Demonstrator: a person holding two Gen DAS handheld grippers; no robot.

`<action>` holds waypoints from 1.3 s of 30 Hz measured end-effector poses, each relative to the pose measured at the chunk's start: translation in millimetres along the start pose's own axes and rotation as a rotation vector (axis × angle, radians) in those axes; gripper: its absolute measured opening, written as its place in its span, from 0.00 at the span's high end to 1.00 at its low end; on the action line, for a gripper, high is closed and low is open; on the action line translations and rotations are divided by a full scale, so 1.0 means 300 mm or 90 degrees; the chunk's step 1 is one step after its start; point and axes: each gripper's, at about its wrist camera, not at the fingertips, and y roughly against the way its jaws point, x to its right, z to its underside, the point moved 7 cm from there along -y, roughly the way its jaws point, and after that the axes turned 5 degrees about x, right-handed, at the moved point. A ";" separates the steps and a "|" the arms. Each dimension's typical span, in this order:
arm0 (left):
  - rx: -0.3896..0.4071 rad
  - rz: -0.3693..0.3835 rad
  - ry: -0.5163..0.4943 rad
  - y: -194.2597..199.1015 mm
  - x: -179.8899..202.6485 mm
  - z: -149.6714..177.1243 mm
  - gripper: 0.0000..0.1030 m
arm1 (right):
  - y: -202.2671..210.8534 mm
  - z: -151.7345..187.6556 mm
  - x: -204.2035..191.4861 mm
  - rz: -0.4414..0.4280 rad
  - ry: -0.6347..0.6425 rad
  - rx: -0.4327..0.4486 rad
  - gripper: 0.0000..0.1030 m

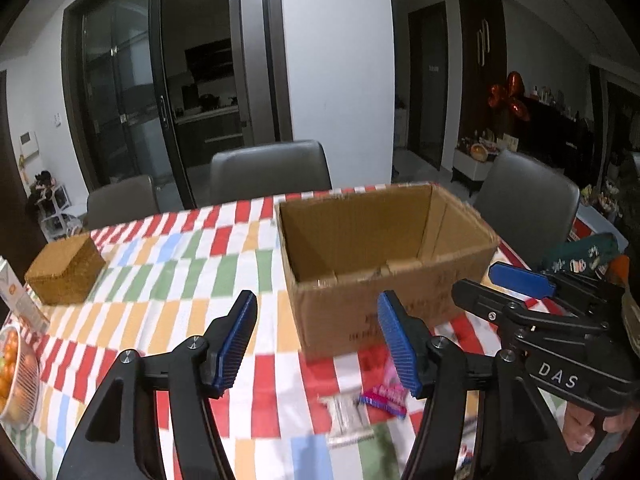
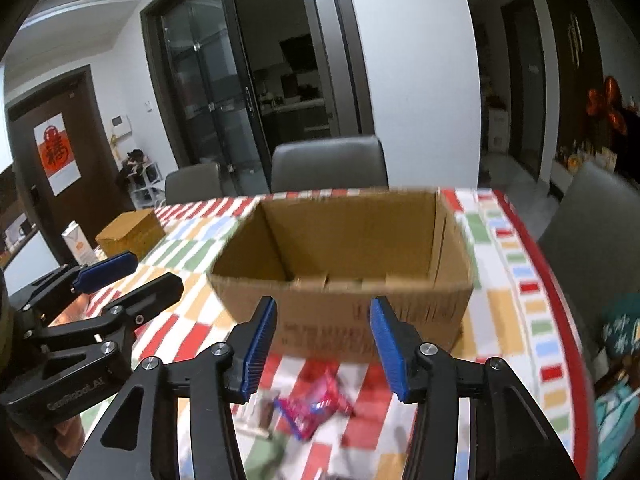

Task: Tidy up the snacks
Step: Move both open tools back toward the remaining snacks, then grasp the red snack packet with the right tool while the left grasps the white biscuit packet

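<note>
Open left claw (image 1: 318,344), cardboard box (image 1: 384,264), blurred, perhaps snack packets (image 1: 382,398)

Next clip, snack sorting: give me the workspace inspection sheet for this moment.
Surface: checked tablecloth covers the table.
Job's things: open cardboard box, nothing visible inside; pink snack packet and clear packet lie before it.
Clutter: woven box, carton, fruit basket at left.
Grippers: left gripper and right gripper open, nothing between the jaws.
Cables: nothing seen.
Surroundings: grey chairs, glass doors, kitchen behind.
</note>
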 end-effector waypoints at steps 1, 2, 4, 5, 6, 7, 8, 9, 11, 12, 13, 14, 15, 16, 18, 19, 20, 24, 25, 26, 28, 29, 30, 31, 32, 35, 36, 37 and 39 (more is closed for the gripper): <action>-0.006 0.000 0.000 0.000 0.000 0.017 0.40 | -0.001 0.024 -0.001 -0.001 -0.005 -0.008 0.52; -0.017 0.002 0.002 -0.002 0.002 0.046 0.40 | -0.003 0.040 -0.003 -0.001 -0.009 -0.013 0.52; -0.035 0.008 0.008 -0.007 0.006 0.088 0.40 | -0.010 0.093 0.005 0.004 -0.023 -0.033 0.52; -0.048 0.013 0.014 -0.013 0.008 0.116 0.40 | -0.011 0.111 -0.002 0.002 -0.027 -0.039 0.52; -0.056 0.015 0.018 -0.018 0.010 0.138 0.40 | -0.014 0.137 -0.003 0.002 -0.033 -0.047 0.52; -0.065 0.016 0.022 -0.023 0.011 0.158 0.40 | -0.019 0.155 -0.005 0.003 -0.035 -0.055 0.52; -0.075 0.019 0.024 -0.029 0.014 0.183 0.40 | -0.025 0.175 -0.004 0.003 -0.036 -0.063 0.52; -0.085 0.020 0.025 -0.036 0.016 0.208 0.40 | -0.032 0.196 -0.004 0.002 -0.041 -0.071 0.52; -0.101 0.020 0.028 -0.052 0.014 0.250 0.40 | -0.052 0.232 -0.003 0.000 -0.052 -0.091 0.52; -0.110 0.021 0.030 -0.062 0.014 0.272 0.40 | -0.060 0.256 -0.003 -0.002 -0.058 -0.101 0.52; -0.119 0.023 0.032 -0.072 0.014 0.294 0.40 | -0.071 0.273 -0.003 -0.003 -0.062 -0.111 0.52; -0.127 0.025 0.033 -0.081 0.015 0.315 0.40 | -0.081 0.290 -0.004 -0.001 -0.065 -0.121 0.52; -0.133 0.025 0.034 -0.087 0.014 0.331 0.40 | -0.089 0.304 -0.004 0.001 -0.067 -0.128 0.52; -0.141 0.026 0.036 -0.098 0.014 0.350 0.40 | -0.103 0.323 -0.003 0.004 -0.068 -0.139 0.52; -0.153 0.032 0.040 -0.117 0.011 0.384 0.40 | -0.122 0.348 -0.002 0.005 -0.074 -0.153 0.52; -0.157 0.034 0.042 -0.128 0.008 0.396 0.40 | -0.130 0.357 0.001 0.003 -0.077 -0.158 0.52; -0.162 0.034 0.045 -0.138 0.008 0.408 0.40 | -0.141 0.365 0.002 0.003 -0.082 -0.164 0.52; -0.177 0.045 0.051 -0.179 0.015 0.443 0.41 | -0.181 0.385 0.011 0.005 -0.098 -0.182 0.52; -0.179 0.046 0.054 -0.189 0.015 0.447 0.41 | -0.192 0.389 0.012 0.006 -0.101 -0.188 0.52; -0.182 0.048 0.059 -0.201 0.015 0.450 0.41 | -0.202 0.393 0.014 0.007 -0.104 -0.193 0.52; -0.187 0.050 0.065 -0.217 0.015 0.450 0.41 | -0.222 0.399 0.014 0.002 -0.112 -0.199 0.52; -0.189 0.052 0.066 -0.225 0.017 0.451 0.42 | -0.230 0.400 0.014 0.000 -0.115 -0.202 0.52; -0.190 0.053 0.067 -0.231 0.017 0.452 0.42 | -0.242 0.401 0.011 -0.002 -0.118 -0.206 0.52; -0.191 0.053 0.068 -0.239 0.018 0.453 0.42 | -0.252 0.401 0.008 -0.004 -0.119 -0.207 0.52; -0.193 0.055 0.068 -0.247 0.019 0.454 0.42 | -0.261 0.402 0.006 -0.003 -0.118 -0.210 0.52; -0.198 0.059 0.065 -0.268 0.024 0.457 0.45 | -0.294 0.404 0.001 -0.001 -0.117 -0.220 0.52; -0.199 0.060 0.064 -0.275 0.026 0.458 0.45 | -0.303 0.404 -0.001 -0.003 -0.118 -0.222 0.52; -0.200 0.061 0.062 -0.282 0.027 0.460 0.46 | -0.311 0.403 -0.003 -0.004 -0.118 -0.223 0.52; -0.203 0.060 0.062 -0.295 0.028 0.462 0.49 | -0.329 0.402 -0.006 -0.001 -0.112 -0.225 0.52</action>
